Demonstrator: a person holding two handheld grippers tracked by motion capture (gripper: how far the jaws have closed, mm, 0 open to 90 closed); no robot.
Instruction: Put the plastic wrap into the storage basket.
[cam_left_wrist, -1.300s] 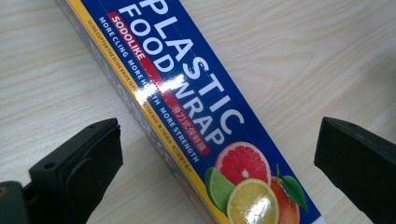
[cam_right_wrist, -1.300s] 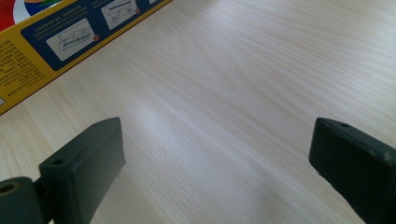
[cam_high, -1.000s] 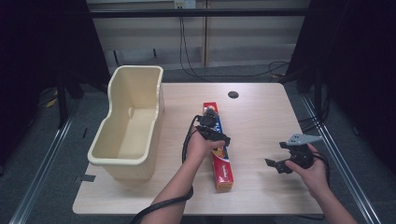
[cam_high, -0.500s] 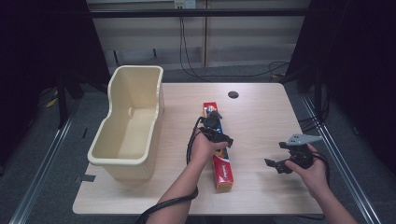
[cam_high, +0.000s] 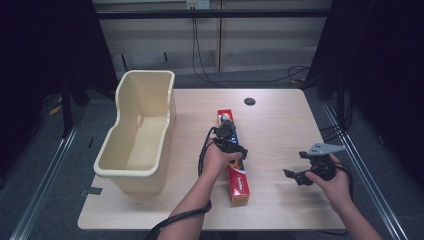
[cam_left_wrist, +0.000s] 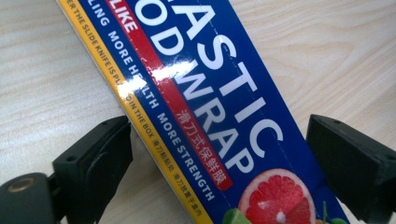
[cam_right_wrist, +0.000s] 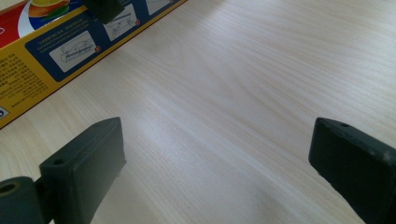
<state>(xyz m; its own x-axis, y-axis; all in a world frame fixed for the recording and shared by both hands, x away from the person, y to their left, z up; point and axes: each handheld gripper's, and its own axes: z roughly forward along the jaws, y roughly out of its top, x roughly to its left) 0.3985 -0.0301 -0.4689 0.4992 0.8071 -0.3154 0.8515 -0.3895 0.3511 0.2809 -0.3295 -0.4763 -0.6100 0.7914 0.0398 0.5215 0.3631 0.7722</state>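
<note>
We are seeing a long red, blue and yellow cardboard plastic-wrap box (cam_high: 234, 162) lying mid-table on the pale wooden table (cam_high: 280, 130). Our left gripper (cam_left_wrist: 219, 154) is straddling it, jaws spread. Our right gripper (cam_high: 300, 176) is hovering well apart, jaws wide. A cream plastic tub (cam_high: 137, 132) is sitting at the left edge.

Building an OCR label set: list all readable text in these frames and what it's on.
All on the plastic wrap box:
"ASTIC", cut off at the frame edge
"OD WRAP", start cut off
"MORE HEALTH MORE STRENGTH", partly under glare
"THE SLIDE KNIFE IS PU... IN THE BOX", on the yellow edge, glare in the middle
Chinese characters on the red stripe: too small to read
Right gripper view, instruction panels: too small
</note>
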